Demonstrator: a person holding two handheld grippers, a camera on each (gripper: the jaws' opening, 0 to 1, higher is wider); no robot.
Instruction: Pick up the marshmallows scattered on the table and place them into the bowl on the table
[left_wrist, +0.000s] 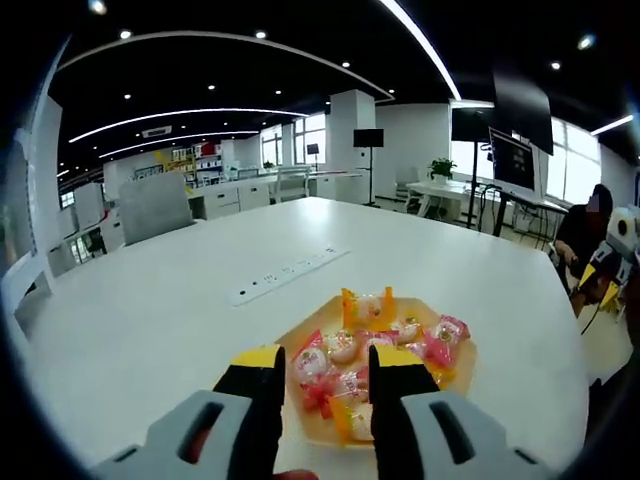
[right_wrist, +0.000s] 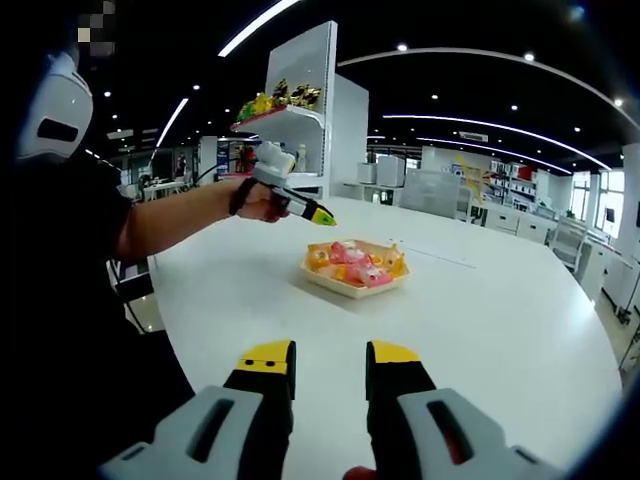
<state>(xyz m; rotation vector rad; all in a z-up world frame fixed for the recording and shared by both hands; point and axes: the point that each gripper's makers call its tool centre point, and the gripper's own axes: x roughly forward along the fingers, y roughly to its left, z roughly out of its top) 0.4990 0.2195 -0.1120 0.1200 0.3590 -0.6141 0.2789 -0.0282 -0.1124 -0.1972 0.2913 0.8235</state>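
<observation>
A shallow wooden bowl (left_wrist: 462, 364) sits on the white table (left_wrist: 150, 310), holding several marshmallows (left_wrist: 342, 346) in pink and orange wrappers. My left gripper (left_wrist: 327, 372) hovers just in front of the bowl's near edge, open, with nothing between its yellow-tipped fingers (left_wrist: 258, 358). In the right gripper view the same bowl (right_wrist: 340, 285) with the marshmallows (right_wrist: 356, 262) stands mid-table. The left gripper (right_wrist: 324, 218), held in a person's hand, hangs above and left of it. My right gripper (right_wrist: 330, 362) is open and empty, well back from the bowl.
A socket strip (left_wrist: 285, 272) is set into the table beyond the bowl. A grey chair (left_wrist: 155, 205) stands at the far left edge, and a person (left_wrist: 585, 235) sits to the right. A white shelf (right_wrist: 290, 110) with goods rises behind the table.
</observation>
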